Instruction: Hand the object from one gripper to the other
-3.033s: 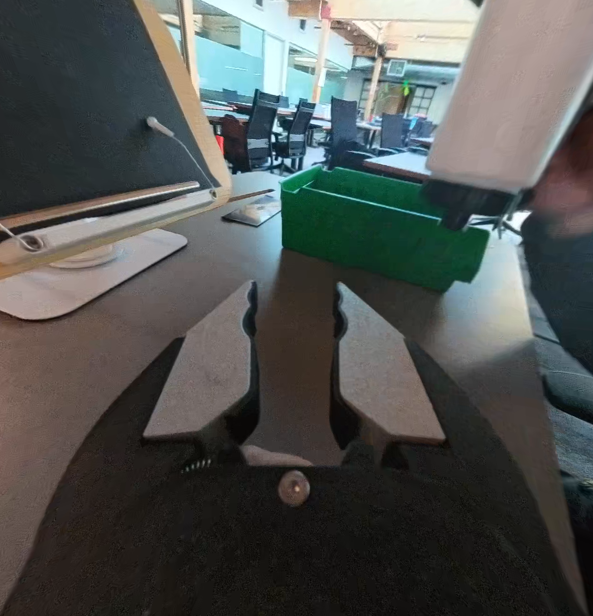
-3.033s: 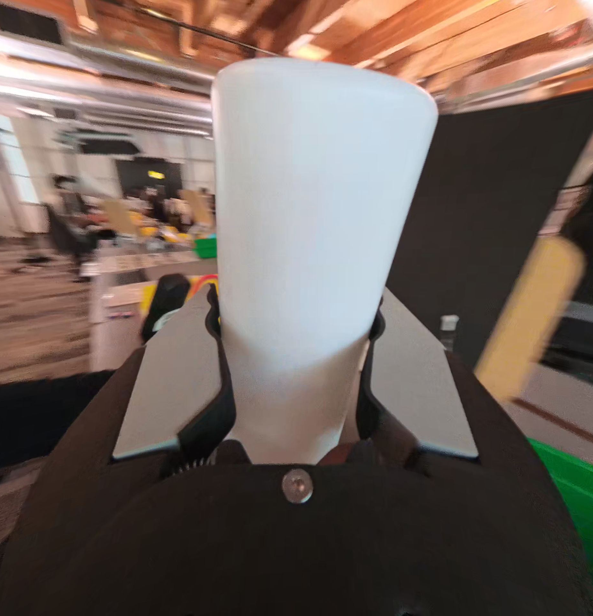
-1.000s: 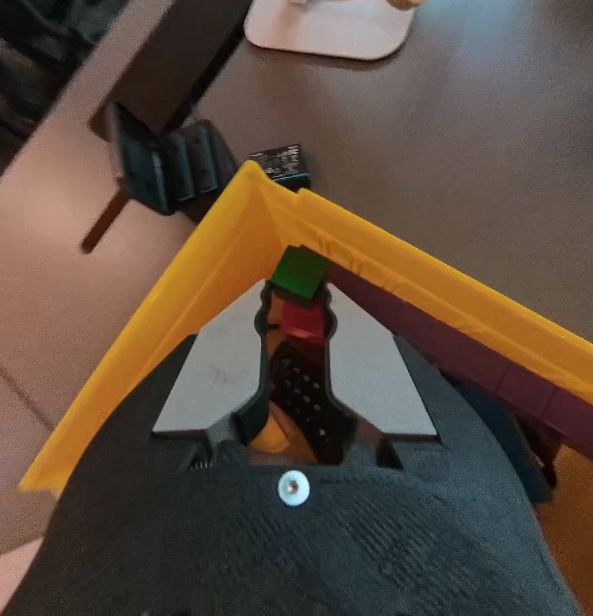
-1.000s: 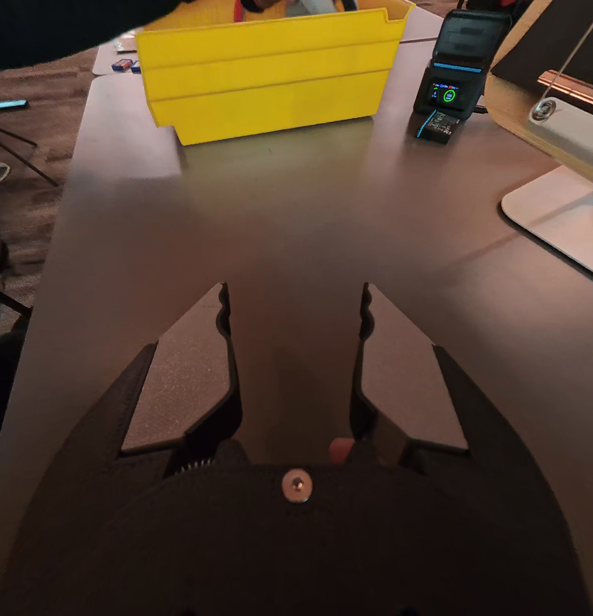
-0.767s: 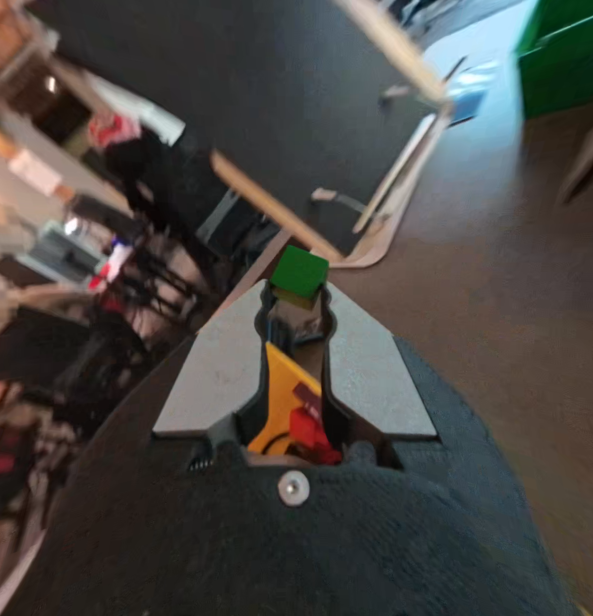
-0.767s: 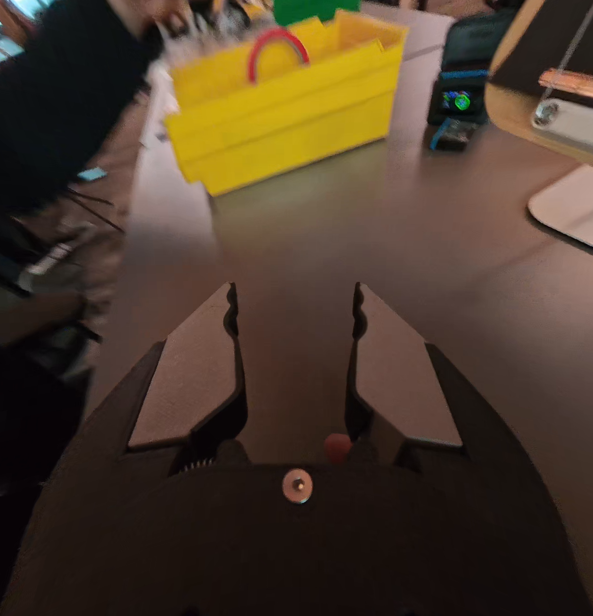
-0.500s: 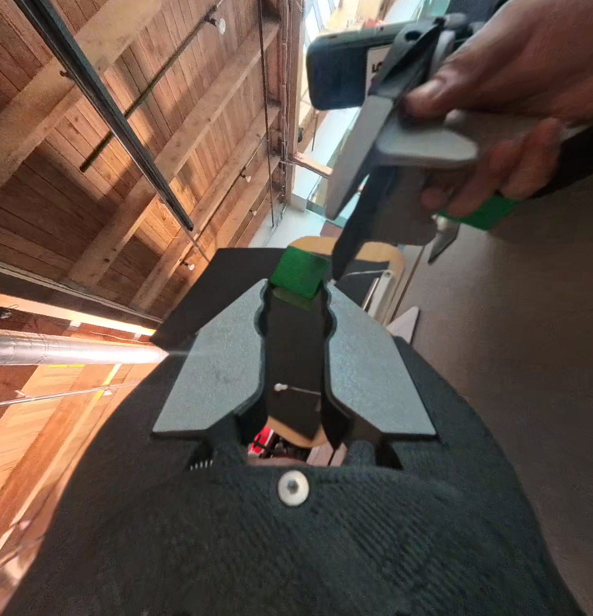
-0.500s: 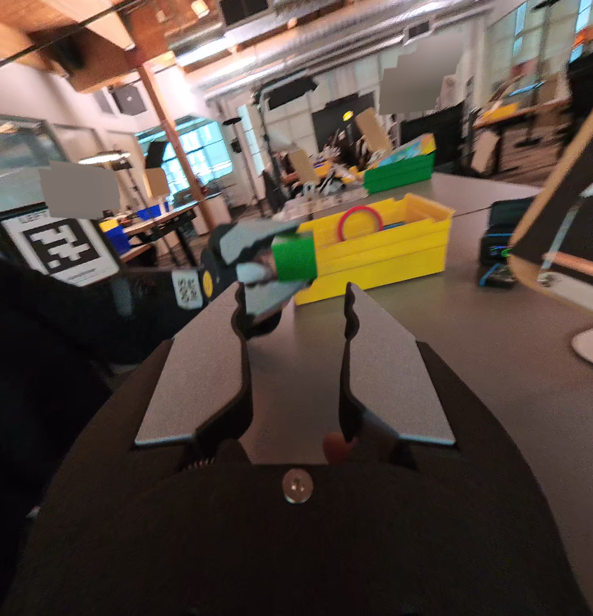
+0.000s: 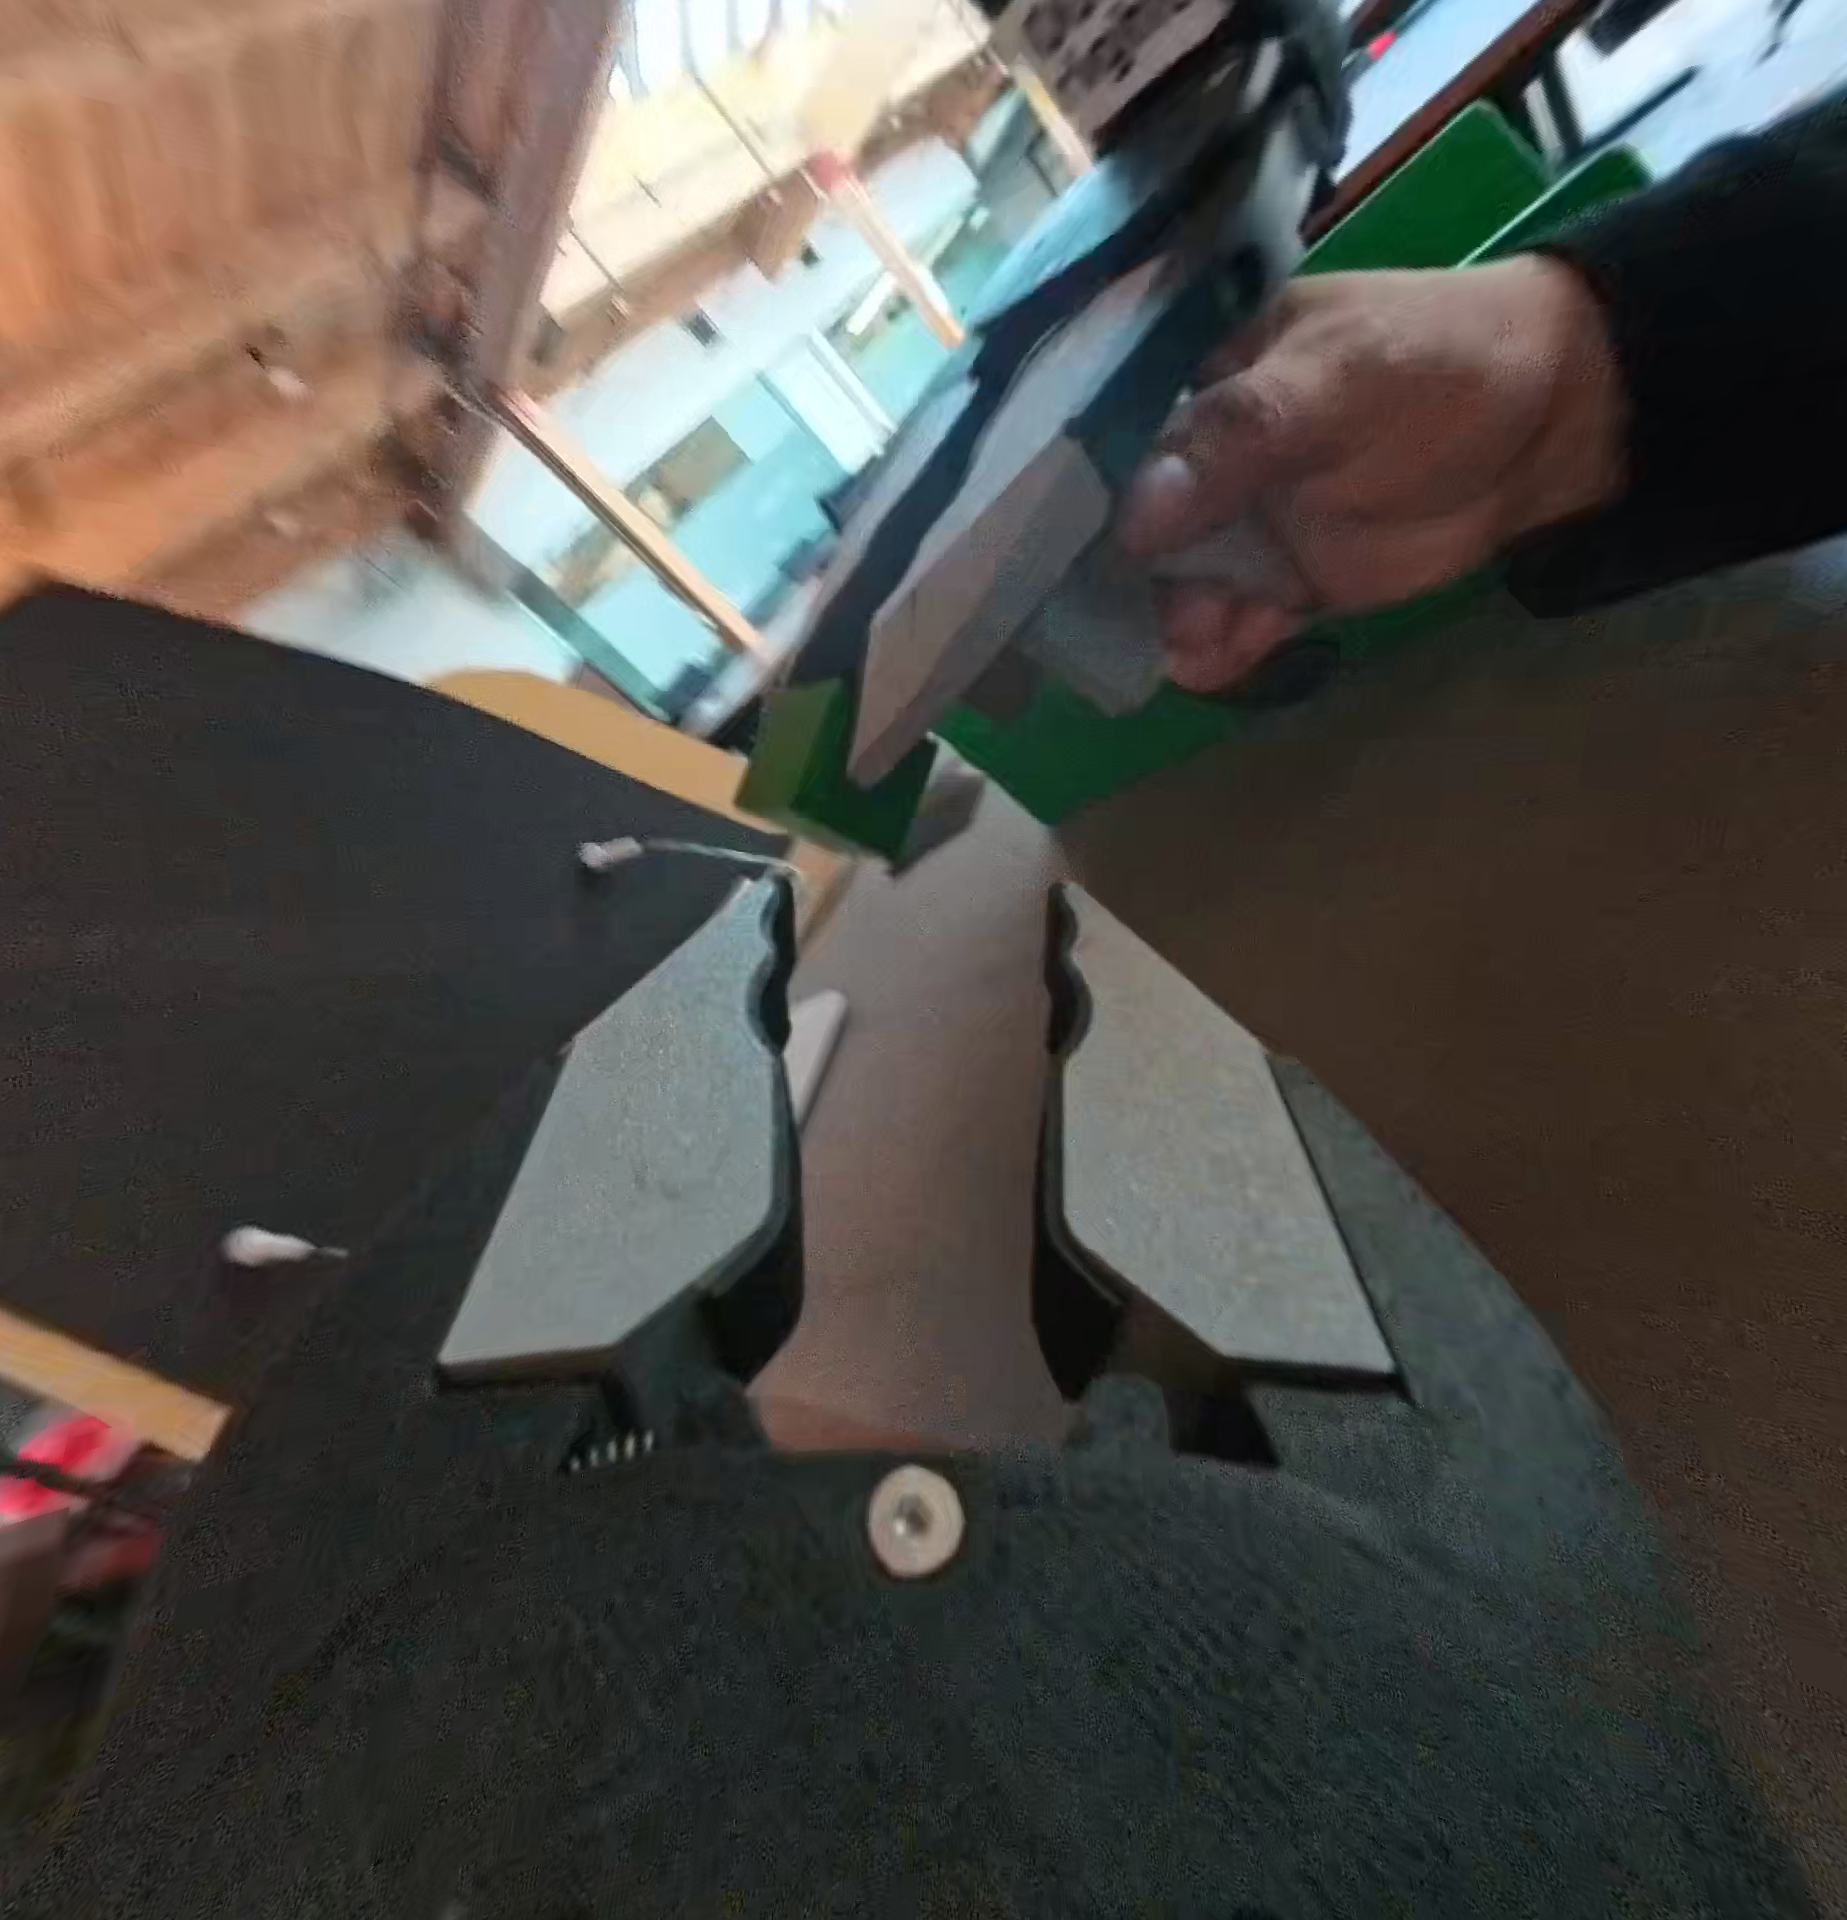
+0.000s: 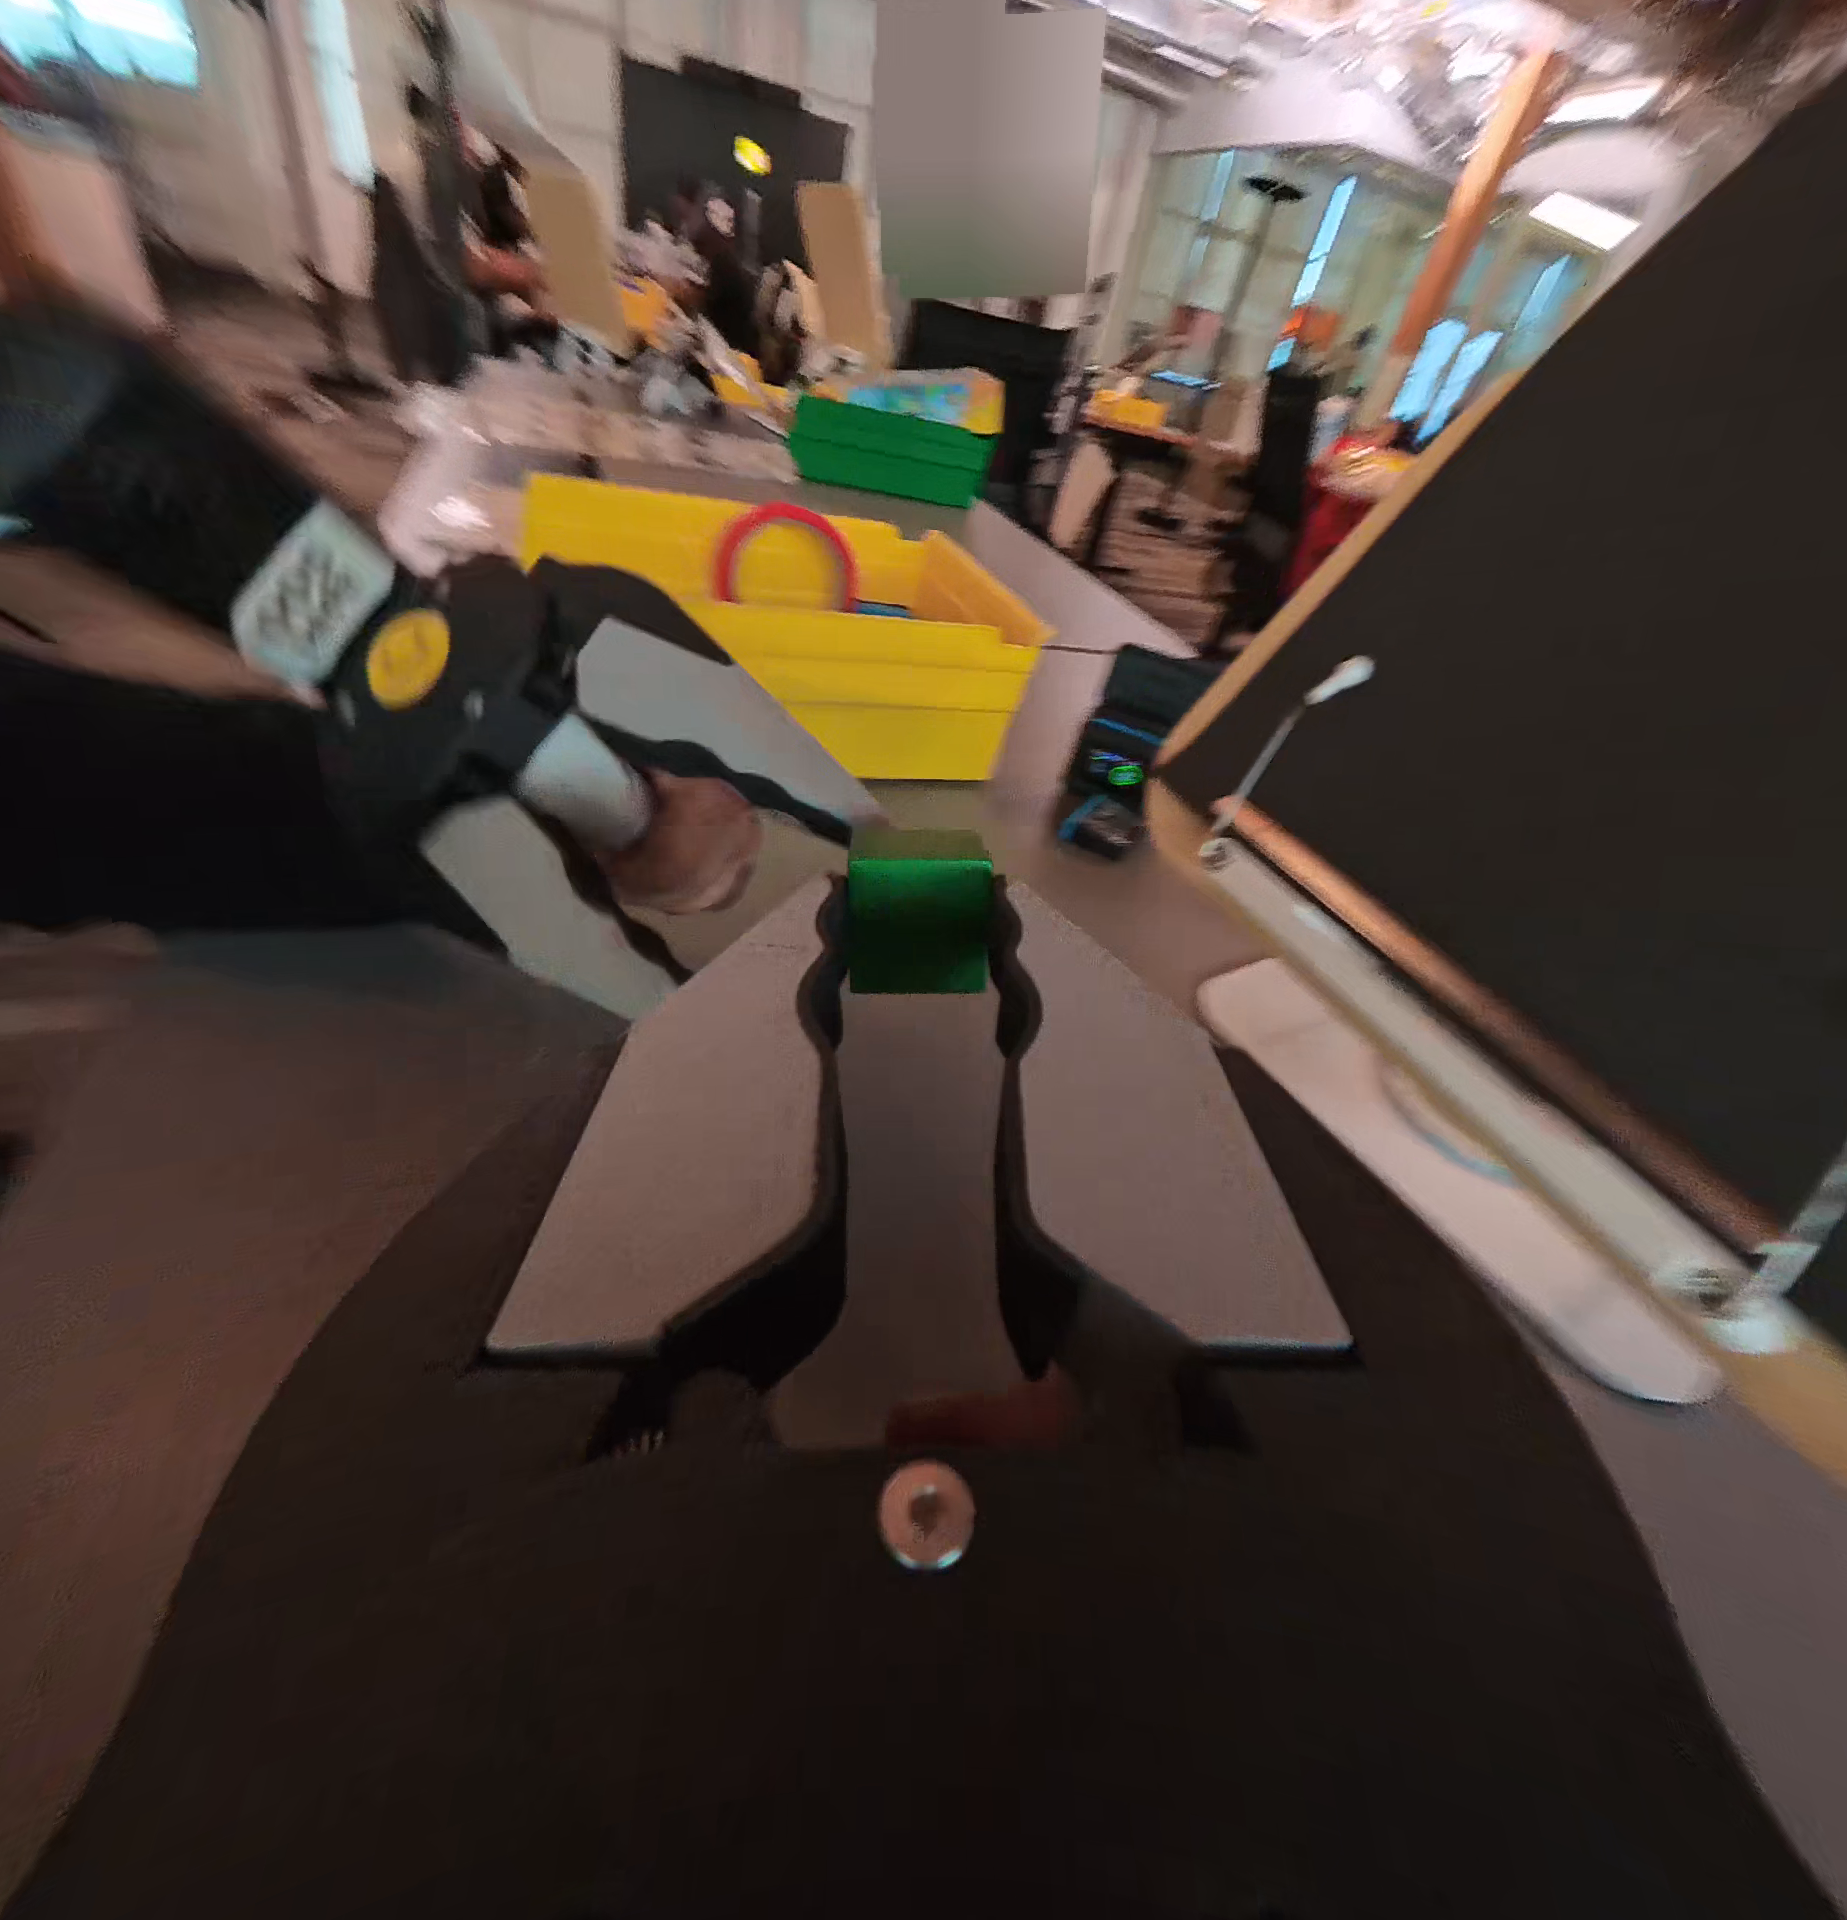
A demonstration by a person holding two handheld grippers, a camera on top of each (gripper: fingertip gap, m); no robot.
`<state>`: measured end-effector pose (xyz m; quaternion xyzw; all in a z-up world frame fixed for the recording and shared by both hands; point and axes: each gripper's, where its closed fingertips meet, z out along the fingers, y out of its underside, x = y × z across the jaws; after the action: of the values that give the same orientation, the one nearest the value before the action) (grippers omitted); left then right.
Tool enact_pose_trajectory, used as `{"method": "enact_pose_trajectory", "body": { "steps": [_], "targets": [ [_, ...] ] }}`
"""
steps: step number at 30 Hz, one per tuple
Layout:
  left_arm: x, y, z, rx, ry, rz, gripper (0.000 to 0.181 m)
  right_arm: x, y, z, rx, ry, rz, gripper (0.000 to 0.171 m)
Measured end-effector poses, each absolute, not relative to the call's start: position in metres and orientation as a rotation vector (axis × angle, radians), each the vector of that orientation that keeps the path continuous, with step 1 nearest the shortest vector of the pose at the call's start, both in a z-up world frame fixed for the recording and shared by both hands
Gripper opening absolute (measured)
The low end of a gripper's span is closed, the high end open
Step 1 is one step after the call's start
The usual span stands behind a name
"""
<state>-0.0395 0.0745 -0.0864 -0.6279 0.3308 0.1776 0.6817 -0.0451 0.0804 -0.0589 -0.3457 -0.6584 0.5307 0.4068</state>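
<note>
While right gripper [image 10: 917,914] pinches green block [image 10: 917,912], left gripper [image 9: 919,904] agape

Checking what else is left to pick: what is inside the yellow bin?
In the yellow bin, a red ring stands against the back wall, with something blue below it. The front wall hides the rest.

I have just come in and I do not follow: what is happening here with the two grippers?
A person is passing a green block between two hand-held grippers. The right gripper is shut on the block at its fingertips. The left gripper is open and empty, close beside the block. Behind them, a yellow bin stands on the table.
</note>
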Motion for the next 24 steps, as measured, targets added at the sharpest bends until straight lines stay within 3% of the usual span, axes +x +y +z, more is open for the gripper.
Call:
{"method": "enact_pose_trajectory", "body": {
  "steps": [1, 3, 6, 10, 14, 17, 19, 24],
  "targets": [
    [-0.051, 0.077, -0.092, -1.515, 0.662, 0.270, 0.045, -0.046, 0.083, -0.059, -0.822, -1.650, 1.223, 0.022],
    [-0.070, 0.081, -0.096, -1.656, 0.447, -0.021, 0.061, -0.048, 0.085, -0.062, -0.697, -1.640, 0.948, 0.022],
    [-0.052, 0.071, -0.079, -1.625, 0.285, -0.643, 0.057, -0.050, 0.077, -0.072, -0.544, -1.655, 0.684, 0.022],
    [-0.039, 0.065, -0.080, -1.628, 0.268, -0.899, 0.051, -0.052, 0.061, -0.084, -0.352, -1.679, 0.518, 0.023],
    [-0.025, 0.067, -0.091, -1.653, 0.342, -0.906, 0.035, -0.047, 0.041, -0.085, -0.212, -1.677, 0.550, 0.022],
    [-0.032, 0.073, -0.097, -1.672, 0.345, -0.787, 0.035, -0.049, 0.046, -0.090, -0.225, -1.684, 0.525, 0.023],
    [-0.046, 0.081, -0.102, -1.697, 0.357, -0.566, 0.035, -0.055, 0.059, -0.099, -0.347, -1.711, 0.512, 0.034],
    [-0.085, 0.084, -0.091, -1.575, 0.512, 0.252, 0.034, -0.057, 0.074, -0.108, -0.677, -1.806, 0.821, 0.036]
  ]
}}
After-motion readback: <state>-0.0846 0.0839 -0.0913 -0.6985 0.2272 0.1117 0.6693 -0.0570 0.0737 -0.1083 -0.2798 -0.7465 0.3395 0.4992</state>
